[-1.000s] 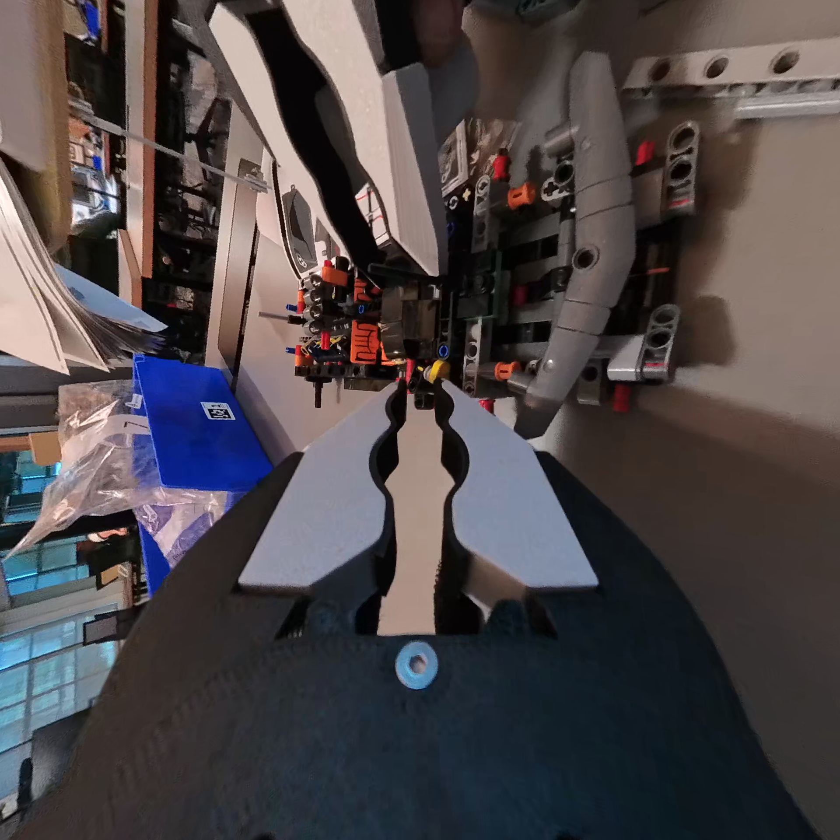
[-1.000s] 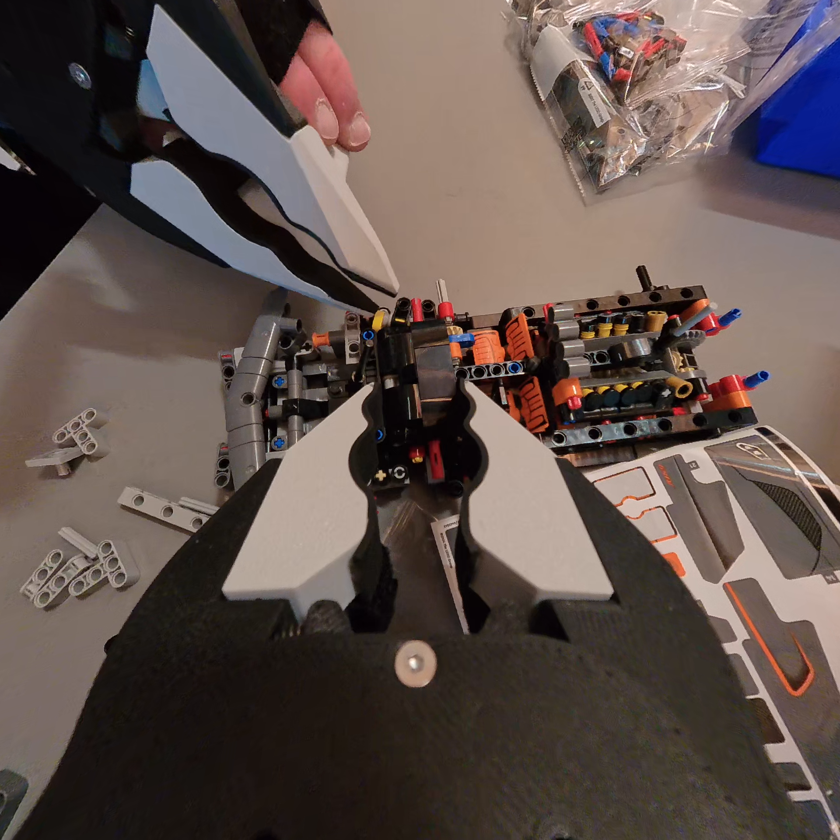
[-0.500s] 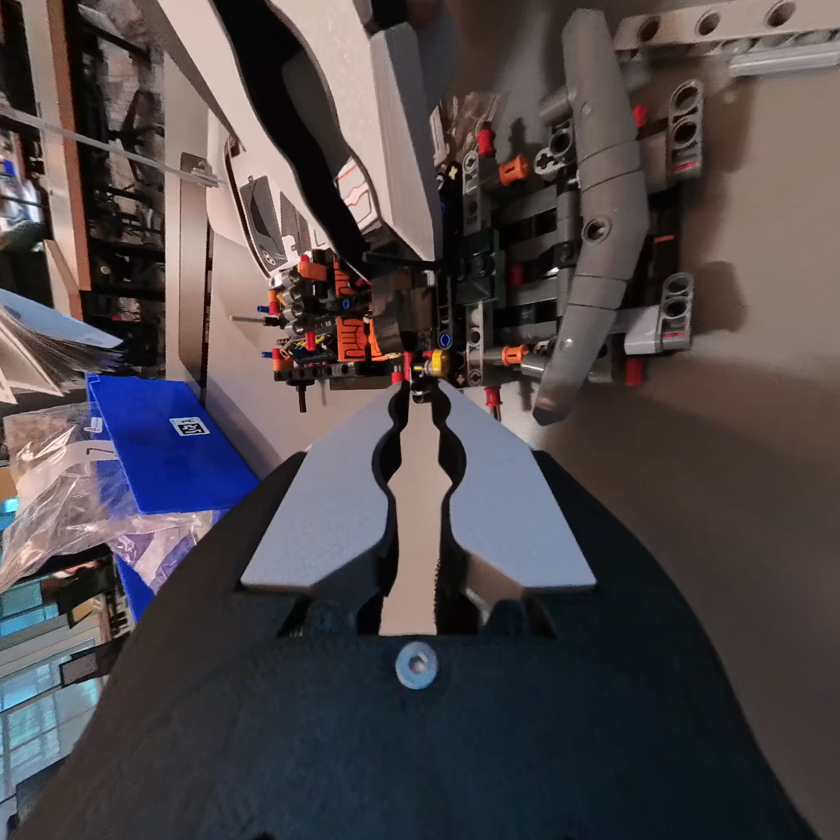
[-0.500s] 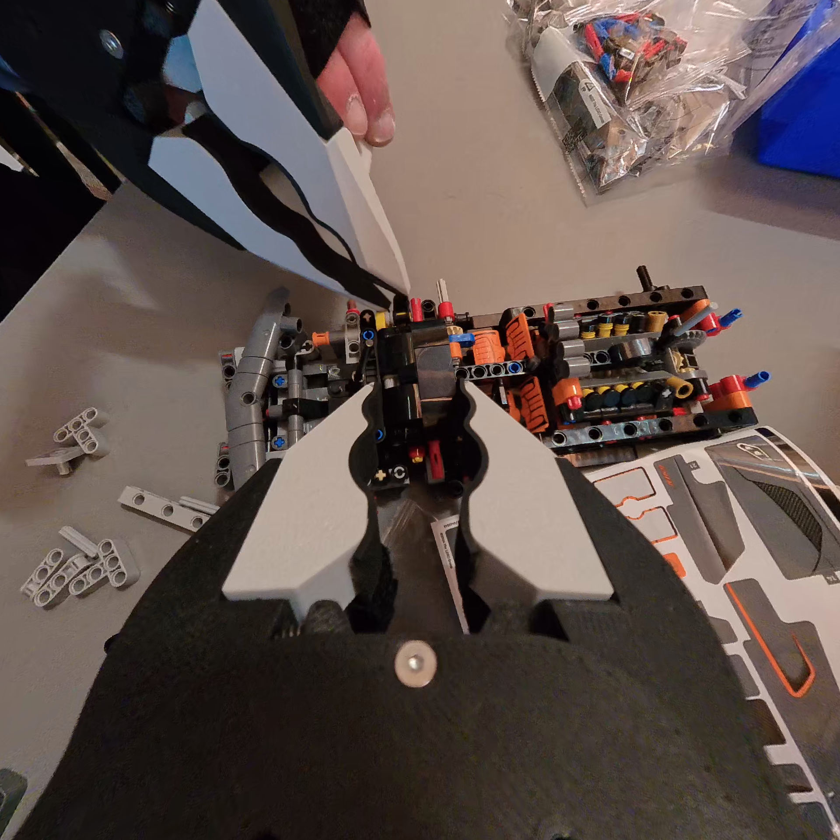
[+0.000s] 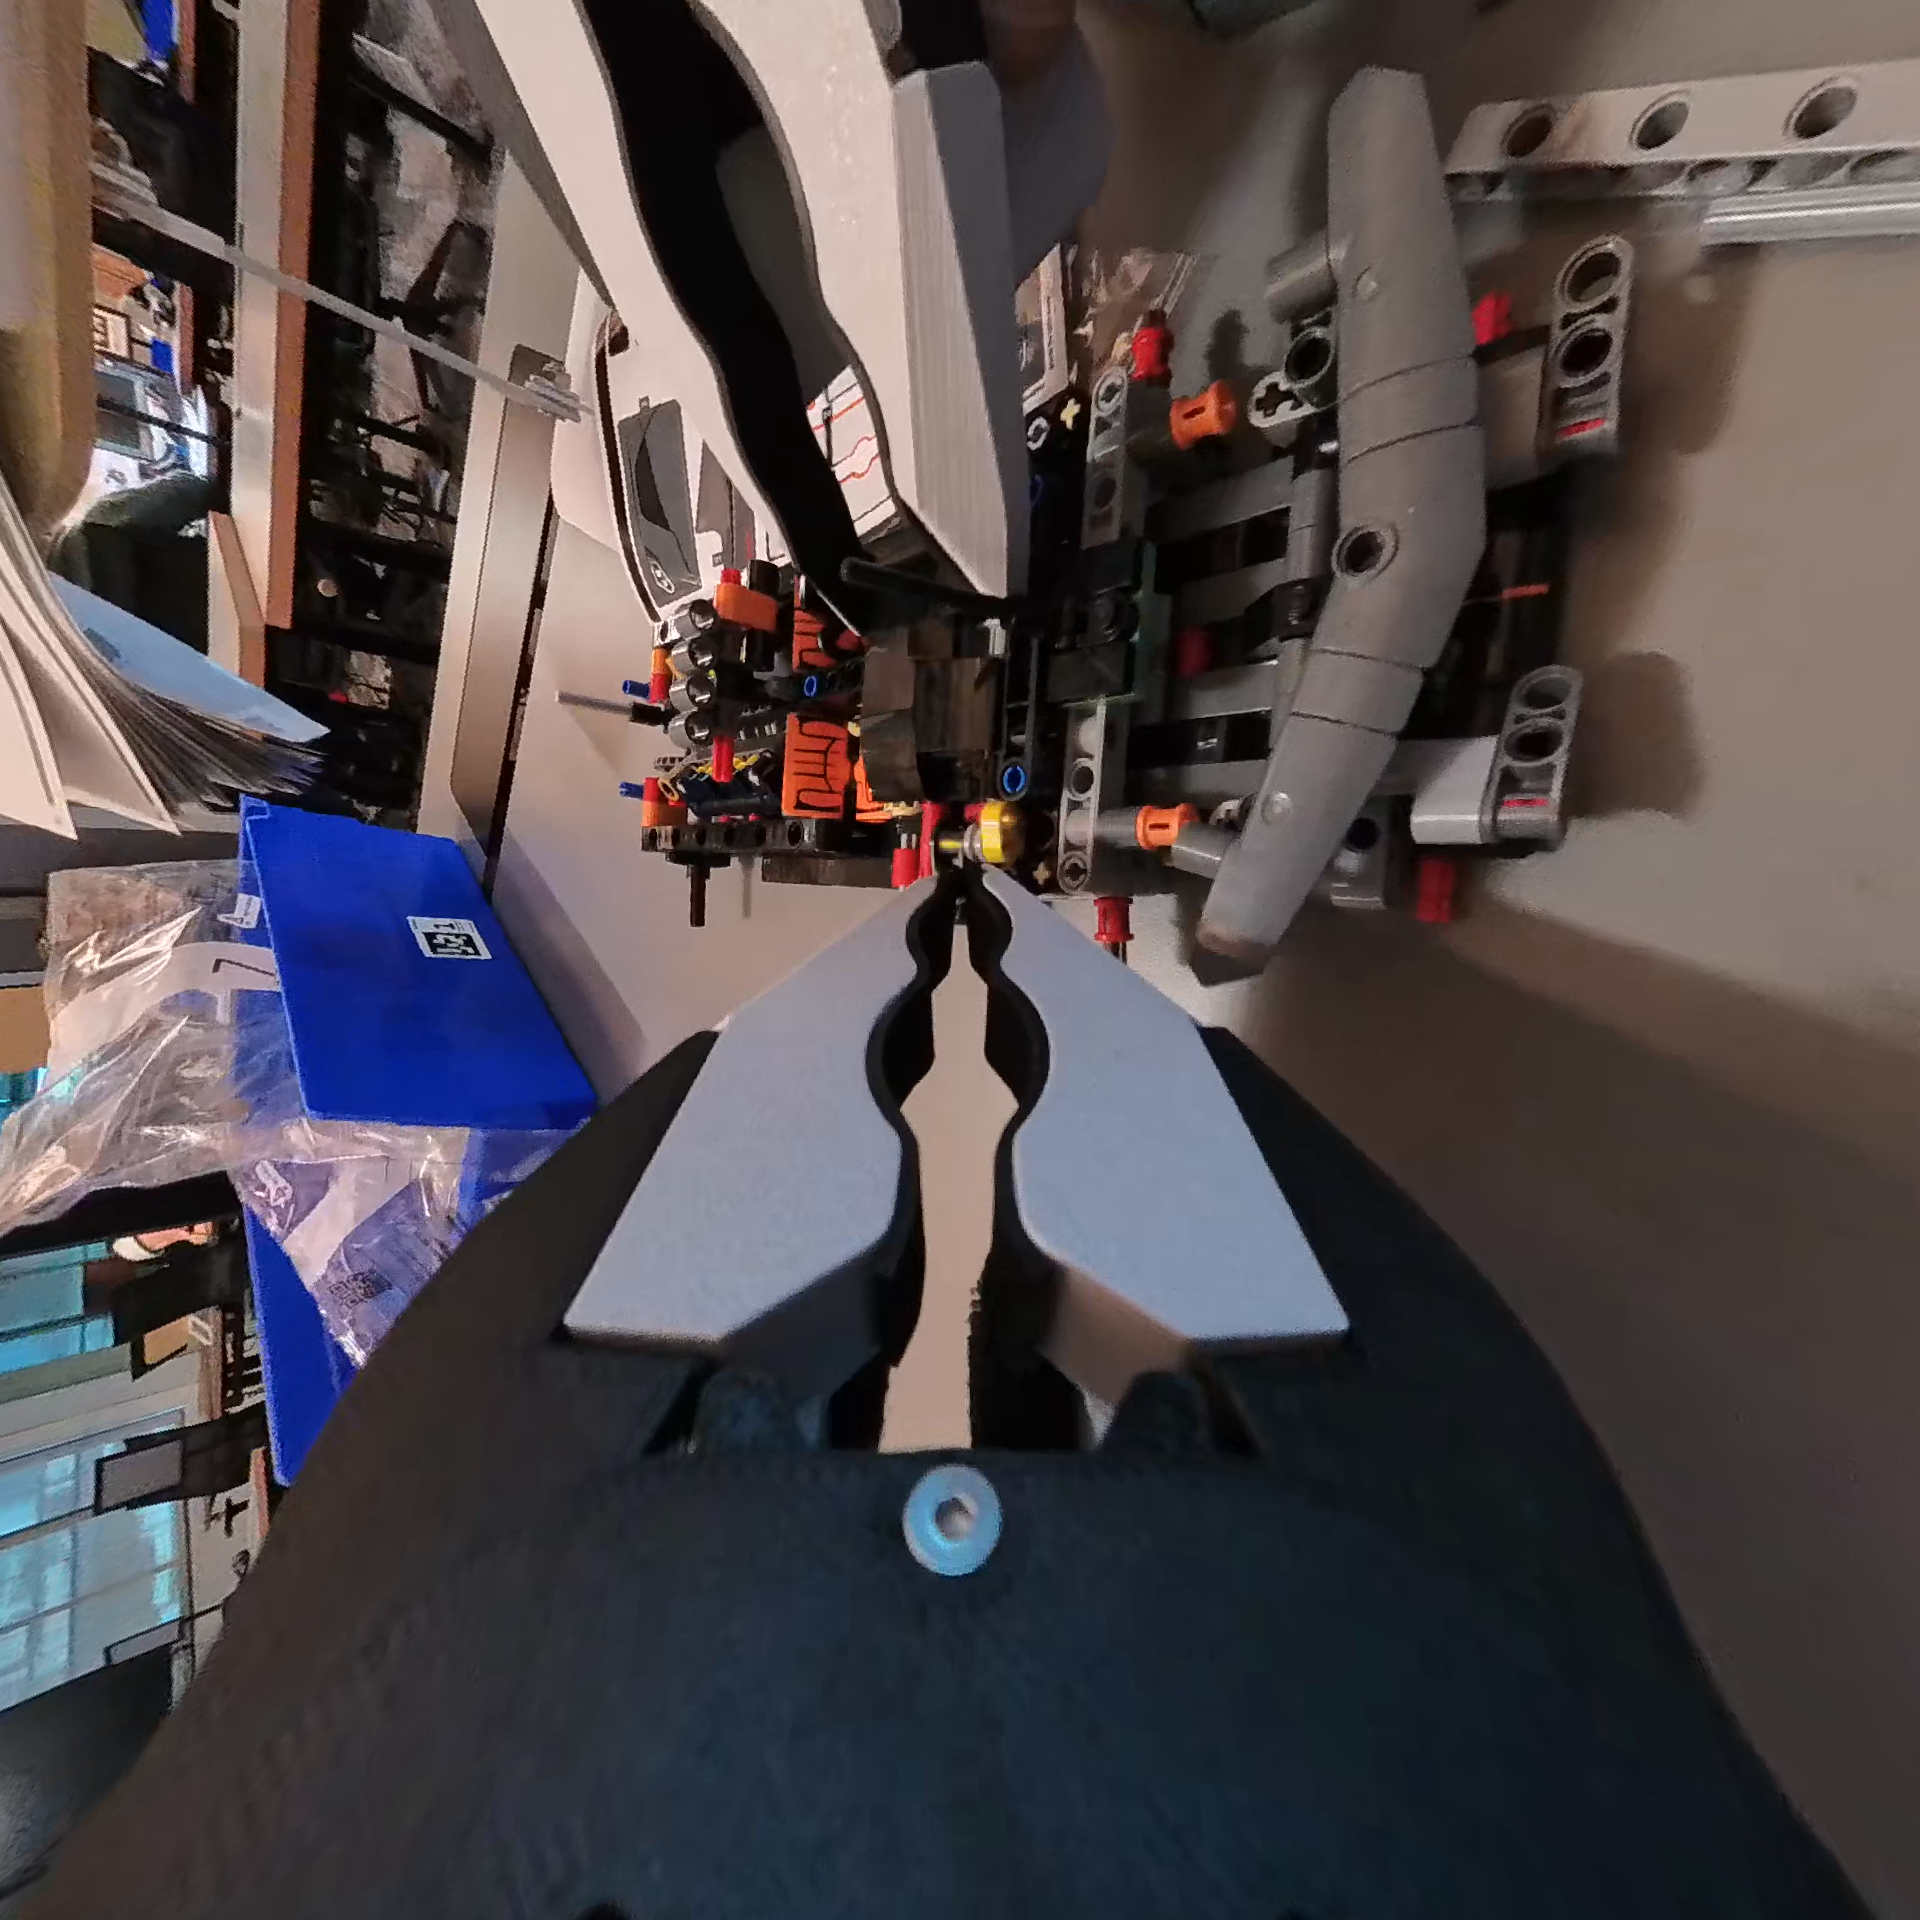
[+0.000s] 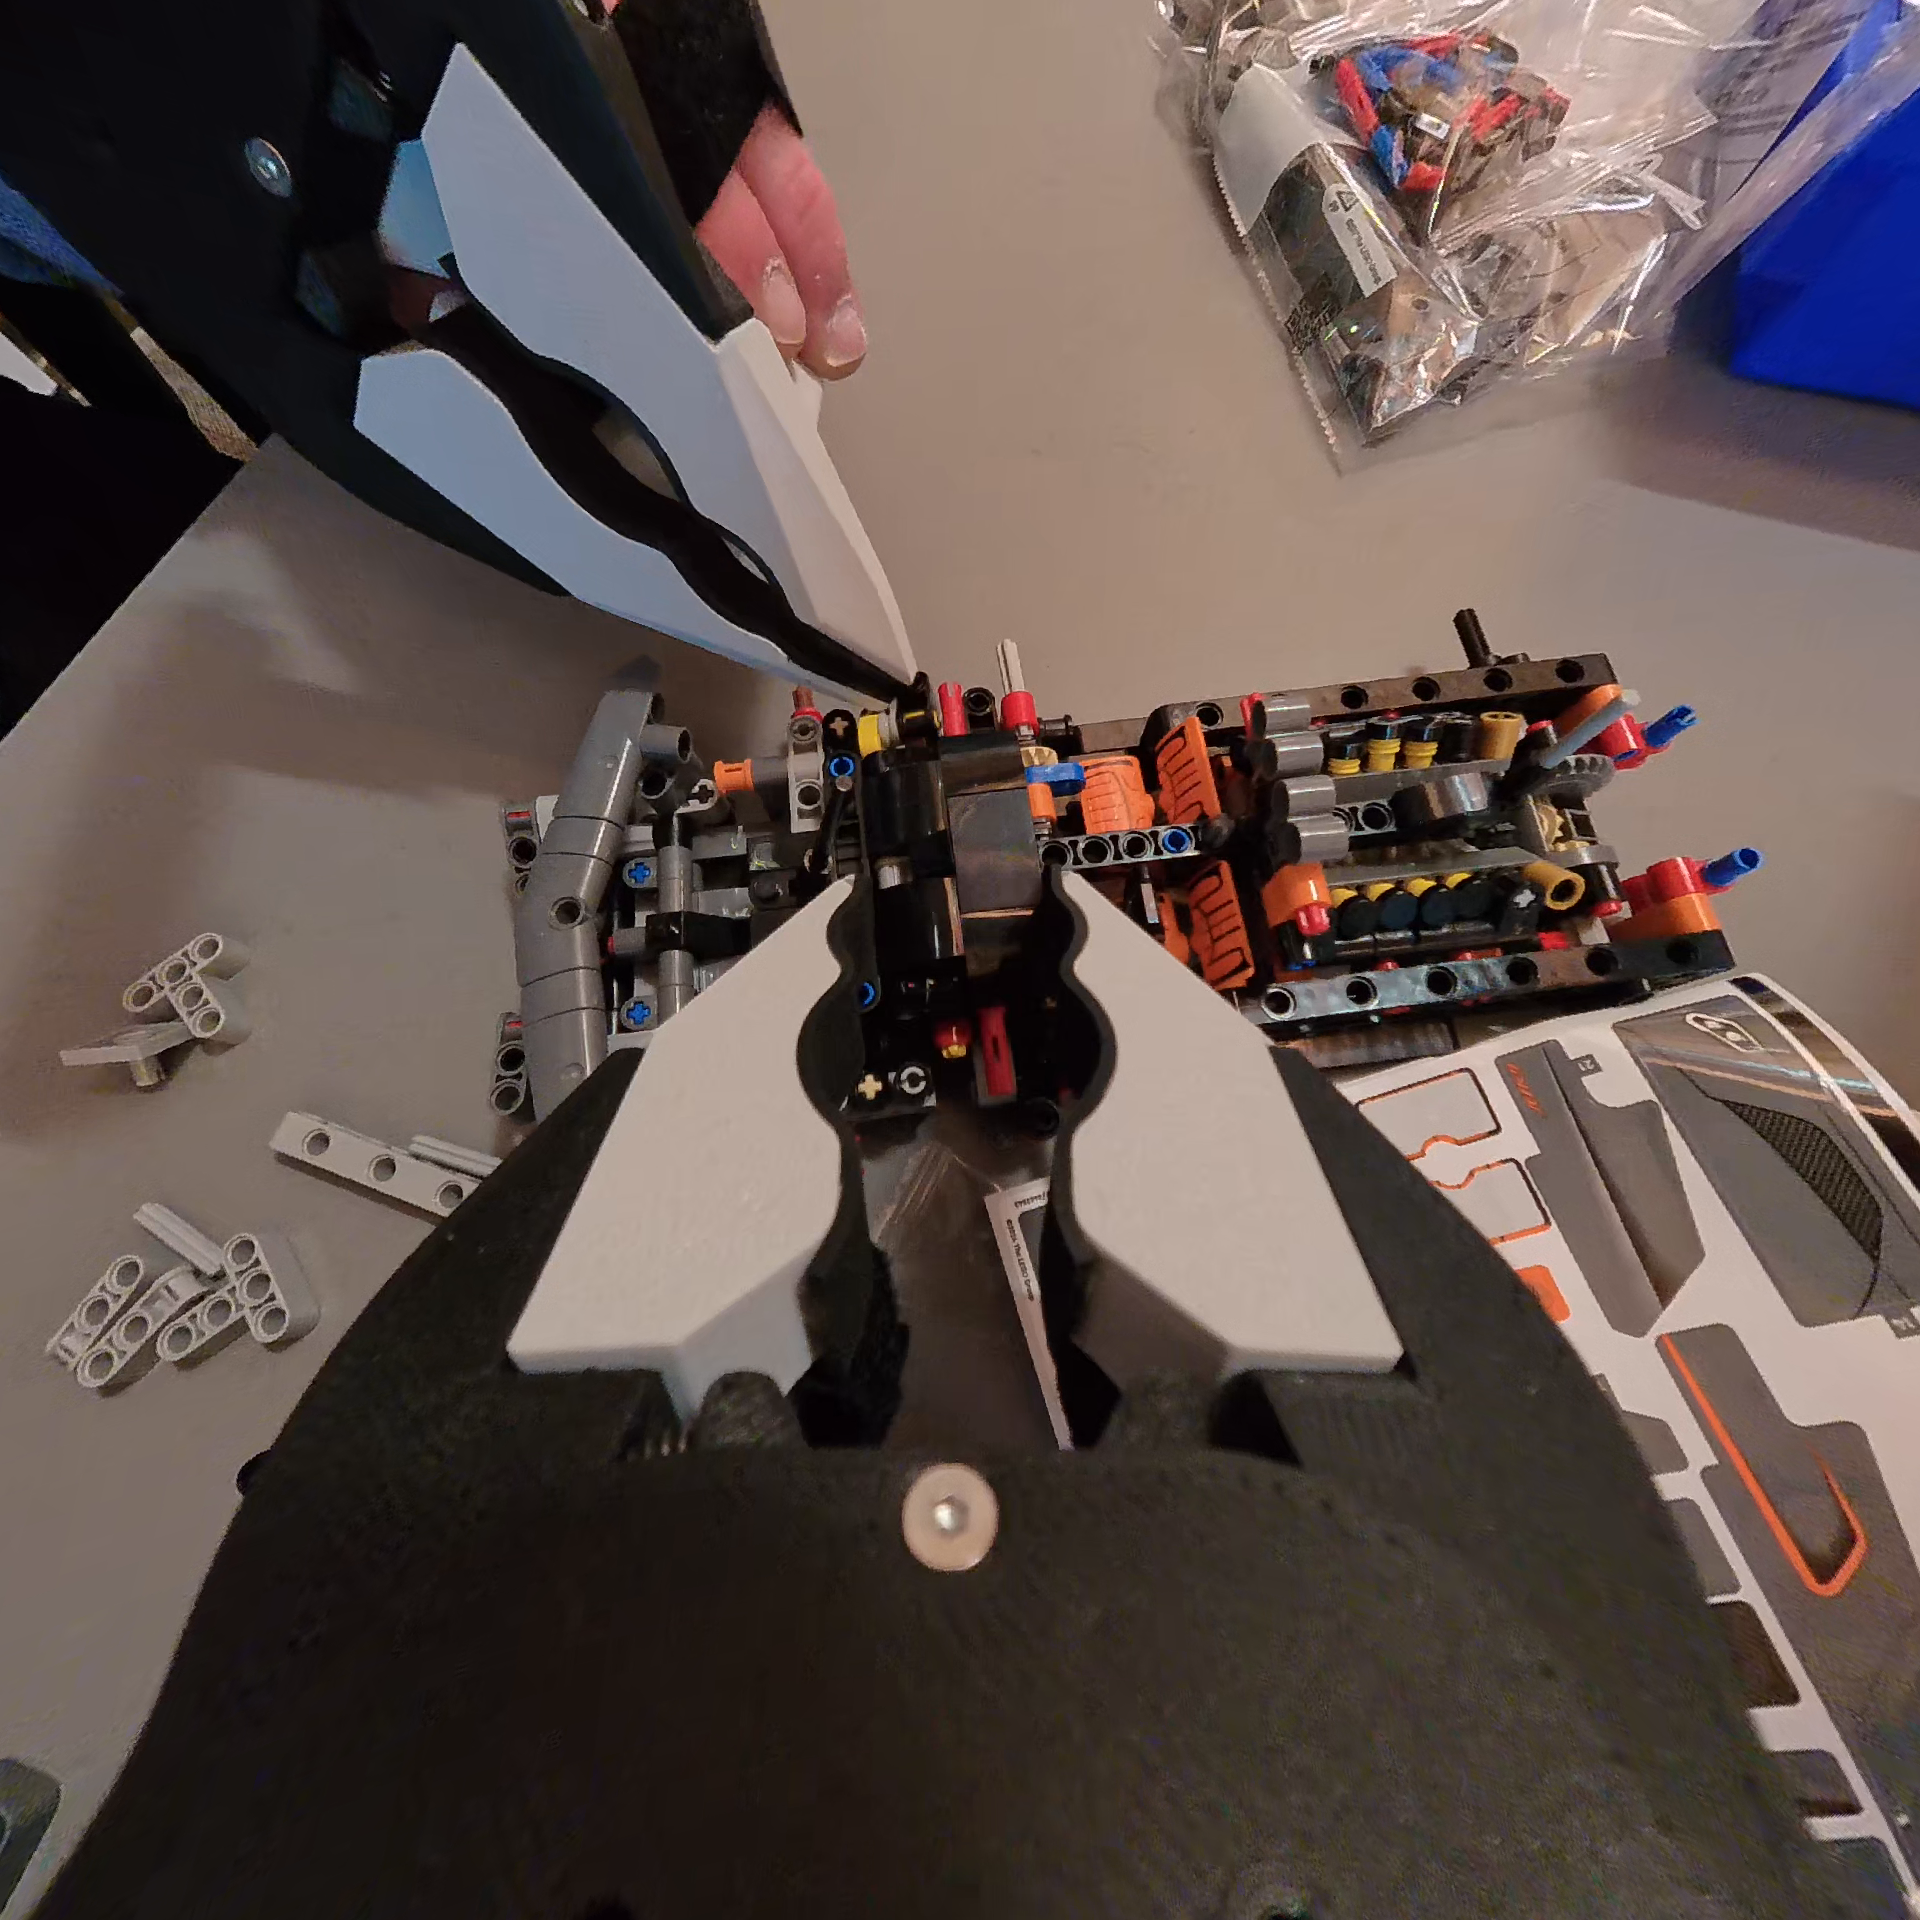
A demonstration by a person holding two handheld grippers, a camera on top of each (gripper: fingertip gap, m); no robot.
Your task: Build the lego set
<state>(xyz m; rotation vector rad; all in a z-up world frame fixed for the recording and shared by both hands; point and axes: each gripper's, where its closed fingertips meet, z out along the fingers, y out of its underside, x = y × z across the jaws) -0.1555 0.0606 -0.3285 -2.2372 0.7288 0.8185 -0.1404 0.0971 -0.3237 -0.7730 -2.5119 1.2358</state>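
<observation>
1. Two grippers, one job each, so sort the roles first. The right gripper (image 6: pixel 956 894) is clenched around the black middle block of the lego chassis (image 6: pixel 1351 862), one finger on each side. I'd treat that as the vise and not let it wander.
2. The left gripper (image 5: pixel 954 891) has its tips nearly together, pinched at the chassis's far edge, right where a yellow bush (image 5: pixel 1000 831) sits on a short pin. Whether it's actually nipping that pin or only touching it, I can't tell; the contact is too small to read.
3. My guess is the step is seating that pin/bush. Push straight along the axle line, not sideways. The model lies flat on the grey table (image 6: pixel 1039 416) and will skid if the right side slackens.
4. Watch the red pins (image 5: pixel 1114 914) just beside the tips; they look easy to knock.
5. Loose light-grey beams (image 6: pixel 187 1320) sit left of the build, the parts bag (image 6: pixel 1455 187) well apart beyond it, and the sticker sheet (image 6: pixel 1662 1195) against its near edge. All stay clear of the work.
</observation>
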